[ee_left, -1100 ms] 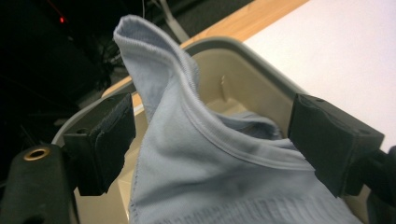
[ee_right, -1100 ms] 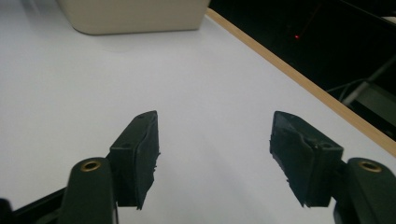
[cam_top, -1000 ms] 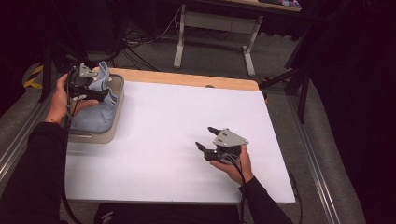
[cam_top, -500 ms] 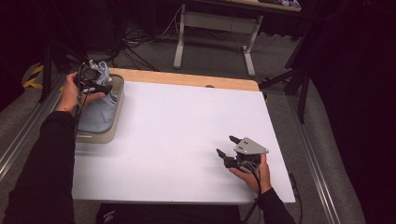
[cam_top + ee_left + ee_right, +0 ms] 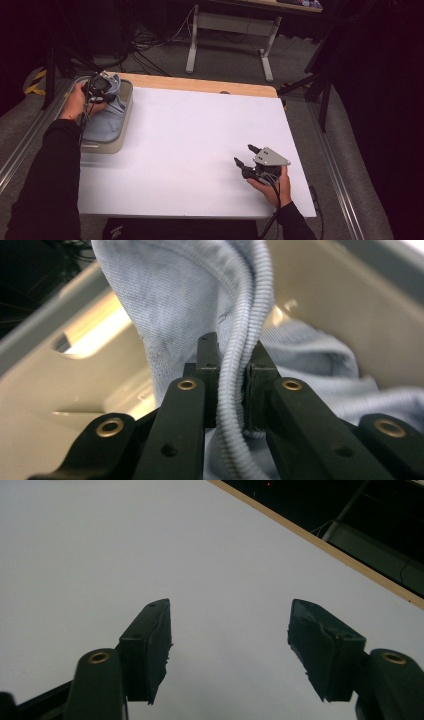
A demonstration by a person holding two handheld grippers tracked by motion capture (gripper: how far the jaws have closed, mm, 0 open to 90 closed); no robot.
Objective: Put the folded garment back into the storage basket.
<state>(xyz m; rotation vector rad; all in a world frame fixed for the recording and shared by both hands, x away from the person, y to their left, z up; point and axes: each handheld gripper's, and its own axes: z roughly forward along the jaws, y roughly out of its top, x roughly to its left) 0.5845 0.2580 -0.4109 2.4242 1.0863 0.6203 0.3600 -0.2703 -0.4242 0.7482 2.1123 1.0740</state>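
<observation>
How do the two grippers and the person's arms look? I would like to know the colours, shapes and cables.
Both grippers have black jaws with brass-coloured rivets. The left gripper has flat, blocky black pads. The right gripper carries a grey three-cornered plate on top, and a dark cable trails from it along the forearm. The person wears long black sleeves that reach the wrists.

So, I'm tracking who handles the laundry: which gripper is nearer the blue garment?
Left. The left gripper is clamped on the blue garment in the bin; the right gripper sits open, far across the table.
</observation>
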